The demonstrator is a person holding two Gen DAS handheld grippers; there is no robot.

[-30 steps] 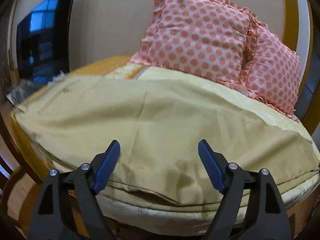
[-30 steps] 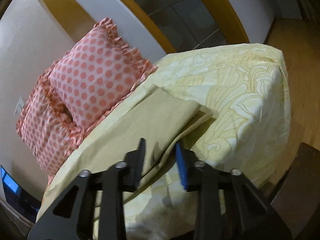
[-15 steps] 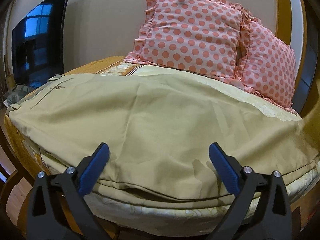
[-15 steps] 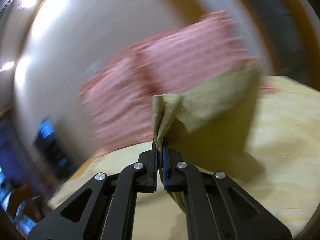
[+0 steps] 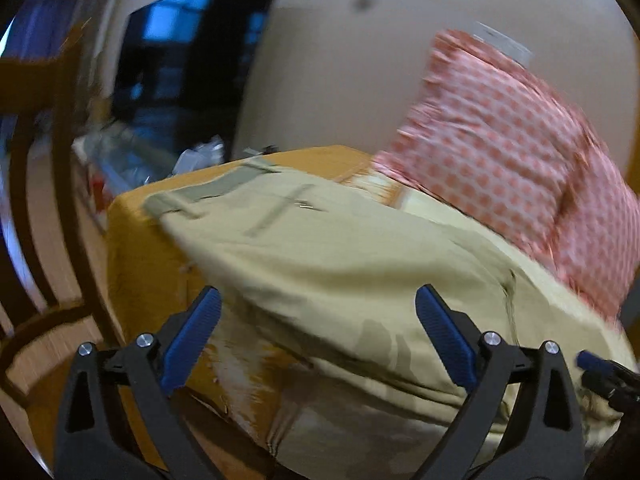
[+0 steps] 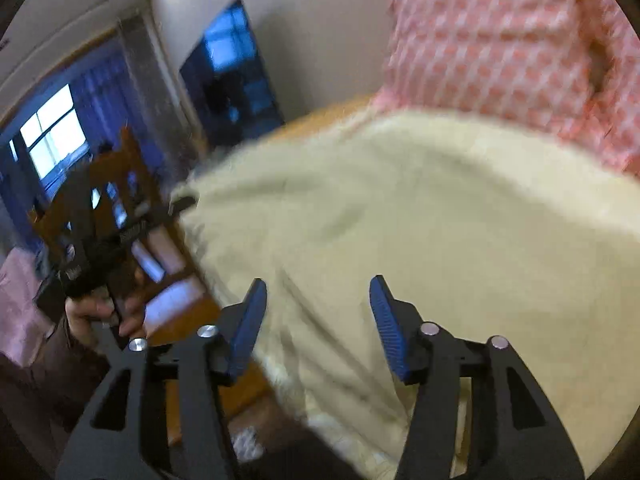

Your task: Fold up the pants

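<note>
The tan pants (image 5: 340,260) lie spread on the cloth-covered table, waistband at the far left corner. My left gripper (image 5: 318,338) is open and empty, just above the pants' near edge. In the right wrist view the pants (image 6: 420,232) fill the middle, blurred by motion. My right gripper (image 6: 318,326) is open and empty over the fabric. The left gripper (image 6: 116,236) also shows in the right wrist view at the left, held in a hand. A blue fingertip of the right gripper (image 5: 596,362) peeks in at the right edge of the left wrist view.
Two pink polka-dot pillows (image 5: 520,148) stand behind the pants against the wall; they also show in the right wrist view (image 6: 500,40). The orange tablecloth (image 5: 136,248) hangs over the left edge. A wooden chair (image 6: 108,184) and a dark TV screen (image 5: 188,68) stand at the left.
My right gripper, shut on a pants corner half a second ago, has swung left across the table and opened. My left gripper has turned toward the waistband end and stayed open.
</note>
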